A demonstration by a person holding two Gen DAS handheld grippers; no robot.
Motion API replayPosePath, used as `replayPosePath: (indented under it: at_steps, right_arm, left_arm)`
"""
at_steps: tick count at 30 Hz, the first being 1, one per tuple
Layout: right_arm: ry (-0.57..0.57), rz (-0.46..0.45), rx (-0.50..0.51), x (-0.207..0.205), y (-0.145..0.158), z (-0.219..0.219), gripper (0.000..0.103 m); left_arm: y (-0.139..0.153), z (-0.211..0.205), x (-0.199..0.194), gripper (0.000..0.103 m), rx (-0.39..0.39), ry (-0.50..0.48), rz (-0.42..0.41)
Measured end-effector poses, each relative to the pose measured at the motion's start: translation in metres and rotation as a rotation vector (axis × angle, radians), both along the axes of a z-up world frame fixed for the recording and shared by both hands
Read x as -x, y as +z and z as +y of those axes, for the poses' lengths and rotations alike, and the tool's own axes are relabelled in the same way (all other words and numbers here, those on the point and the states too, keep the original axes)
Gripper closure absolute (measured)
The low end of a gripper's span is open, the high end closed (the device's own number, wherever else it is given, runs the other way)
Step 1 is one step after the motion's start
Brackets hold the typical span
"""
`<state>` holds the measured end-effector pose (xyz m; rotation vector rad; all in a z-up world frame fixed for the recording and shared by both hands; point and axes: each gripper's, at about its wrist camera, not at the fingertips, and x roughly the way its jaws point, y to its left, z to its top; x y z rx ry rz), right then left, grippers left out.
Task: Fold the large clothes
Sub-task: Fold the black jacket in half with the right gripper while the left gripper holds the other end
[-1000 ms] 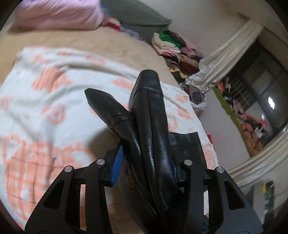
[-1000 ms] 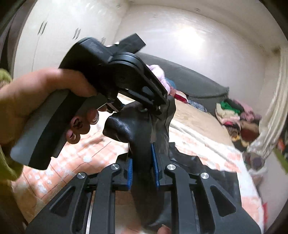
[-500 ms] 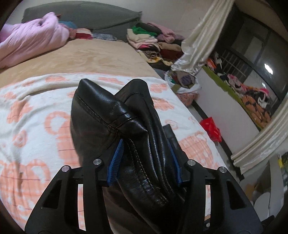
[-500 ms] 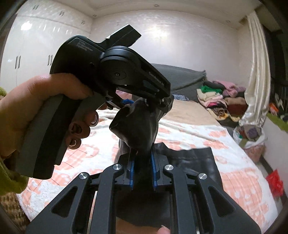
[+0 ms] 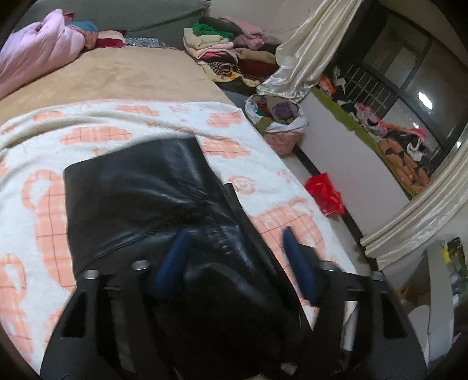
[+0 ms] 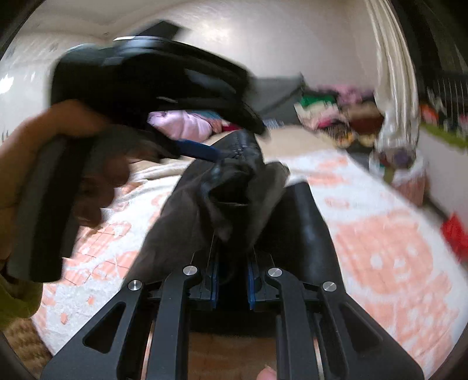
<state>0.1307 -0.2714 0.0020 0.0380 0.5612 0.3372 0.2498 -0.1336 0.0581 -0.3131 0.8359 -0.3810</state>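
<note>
Covering the near part of the bed: a white blanket with orange checked motifs; beyond the blanket, a tan sheet on the bed. At the bed's far end, a pink quilt against a grey headboard. Beside the bed's far corner, stacked folded clothes and a cream curtain; on the floor by the bed's side, a basket of laundry and a red bag.

Black leather garment: lying on the blanket, long axis running from the near edge of the bed toward the headboard, far hem straight and square.

Left gripper: blue pads spread wide, released, the garment's near end beneath and between them, blurred. In the right wrist view the same left gripper, held in a hand, hangs over the garment.

Right gripper: blue pads drawn close, clenched on a bunched fold of the black leather garment, raised above the blanket.
</note>
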Motion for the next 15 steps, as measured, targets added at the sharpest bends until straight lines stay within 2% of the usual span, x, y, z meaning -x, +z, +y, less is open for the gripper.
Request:
replayPosePath:
  at_steps: [3, 7, 9, 10, 11, 12, 15]
  right_arm:
    - [-0.038, 0.121, -0.128, -0.007, -0.018, -0.027, 0.09]
    - [-0.047, 0.241, -0.275, -0.011, -0.041, -0.052, 0.089]
    - [-0.03, 0.288, -0.334, -0.014, -0.043, -0.055, 0.084]
    - [-0.017, 0.316, -0.354, -0.018, -0.041, -0.056, 0.07]
    - [-0.021, 0.335, -0.341, -0.022, -0.037, -0.054, 0.038]
    - [-0.015, 0.345, -0.331, -0.026, -0.033, -0.055, 0.029]
    - [-0.025, 0.305, -0.261, -0.036, -0.007, -0.046, 0.019]
  left_arm:
    - [-0.009, 0.015, 0.007, 0.035, -0.037, 0.057, -0.005]
    - [-0.044, 0.047, 0.02, 0.032, -0.114, 0.151, 0.057]
    - [-0.068, 0.058, 0.023, 0.032, -0.102, 0.15, 0.119]
    - [-0.078, 0.06, 0.024, 0.032, -0.089, 0.143, 0.146]
    - [-0.085, 0.061, 0.025, 0.032, -0.09, 0.151, 0.151]
    - [-0.087, 0.059, 0.027, 0.032, -0.105, 0.159, 0.144]
    - [-0.089, 0.063, 0.028, 0.032, -0.076, 0.166, 0.137]
